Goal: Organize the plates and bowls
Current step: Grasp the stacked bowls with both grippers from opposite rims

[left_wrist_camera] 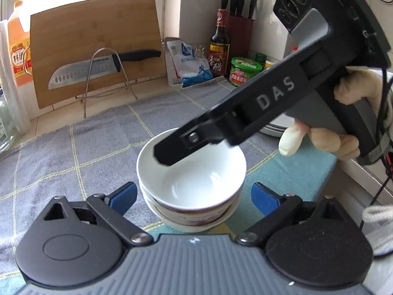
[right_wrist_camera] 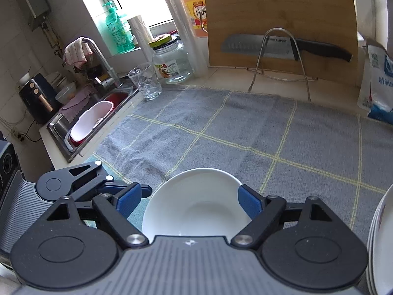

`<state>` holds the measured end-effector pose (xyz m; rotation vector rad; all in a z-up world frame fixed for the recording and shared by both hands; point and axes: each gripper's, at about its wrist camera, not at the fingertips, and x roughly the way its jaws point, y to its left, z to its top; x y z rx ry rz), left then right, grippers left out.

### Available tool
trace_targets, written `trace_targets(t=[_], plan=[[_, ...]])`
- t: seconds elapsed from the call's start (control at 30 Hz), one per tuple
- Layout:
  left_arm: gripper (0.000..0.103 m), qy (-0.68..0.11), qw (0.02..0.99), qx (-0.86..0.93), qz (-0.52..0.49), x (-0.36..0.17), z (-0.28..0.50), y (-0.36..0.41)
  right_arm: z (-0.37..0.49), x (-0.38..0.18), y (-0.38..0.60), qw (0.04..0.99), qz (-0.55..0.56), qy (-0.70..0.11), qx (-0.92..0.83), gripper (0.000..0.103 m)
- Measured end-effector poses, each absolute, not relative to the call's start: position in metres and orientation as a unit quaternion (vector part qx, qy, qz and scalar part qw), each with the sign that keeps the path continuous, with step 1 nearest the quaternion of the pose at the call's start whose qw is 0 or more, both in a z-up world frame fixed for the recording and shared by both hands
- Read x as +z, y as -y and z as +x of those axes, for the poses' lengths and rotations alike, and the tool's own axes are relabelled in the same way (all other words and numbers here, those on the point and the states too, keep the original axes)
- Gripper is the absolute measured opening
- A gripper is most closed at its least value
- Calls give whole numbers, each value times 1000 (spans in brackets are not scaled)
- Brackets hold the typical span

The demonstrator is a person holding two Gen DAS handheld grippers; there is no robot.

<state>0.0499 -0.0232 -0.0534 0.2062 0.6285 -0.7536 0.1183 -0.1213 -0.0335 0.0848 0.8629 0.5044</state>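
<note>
A stack of white bowls (left_wrist_camera: 194,184) stands on the grey checked cloth (left_wrist_camera: 73,147); the lower ones show a reddish pattern on the outside. My left gripper (left_wrist_camera: 194,196) is open, its blue pads either side of the stack with a gap to each. My right gripper (left_wrist_camera: 169,151) reaches in from the upper right, held by a gloved hand (left_wrist_camera: 319,145), one finger over the top bowl's far rim. In the right wrist view the top bowl (right_wrist_camera: 196,204) lies between the spread pads of my right gripper (right_wrist_camera: 189,201), which is open. A stack of plates (right_wrist_camera: 383,233) stands at the right edge.
A bamboo cutting board (left_wrist_camera: 93,49) with a knife (left_wrist_camera: 103,66) leans on a wire rack at the back. A sauce bottle (left_wrist_camera: 219,44), a green-lidded jar (left_wrist_camera: 245,71) and a salt bag (left_wrist_camera: 189,64) line the wall. A sink (right_wrist_camera: 91,123), a glass (right_wrist_camera: 146,81) and a glass jar (right_wrist_camera: 172,61) are to the left.
</note>
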Motion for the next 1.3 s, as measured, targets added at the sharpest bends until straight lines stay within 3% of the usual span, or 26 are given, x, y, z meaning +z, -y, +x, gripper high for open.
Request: trace_targets(t=[0.07, 0.2, 0.37, 0.57, 0.83, 1.3], plan=[[100, -295, 878, -363, 102, -55, 50, 16, 115, -27, 125, 881, 32, -405, 242, 89], [100, -276, 878, -368, 135, -61, 53, 6, 103, -13, 133, 900, -24, -374, 224, 103], [100, -245, 865, -388, 201, -74, 48, -2, 84, -14, 145, 896, -103, -378, 209, 103], [100, -296, 820, -438, 218, -91, 59, -4, 64, -49, 144, 860, -176, -436, 201, 103], [100, -287, 792, -475, 254, -106, 86, 12, 71, -100, 123, 837, -200, -467, 203, 103], [99, -296, 738, -537, 283, -100, 114, 31, 101, -98, 107, 804, -230, -458, 301, 102]])
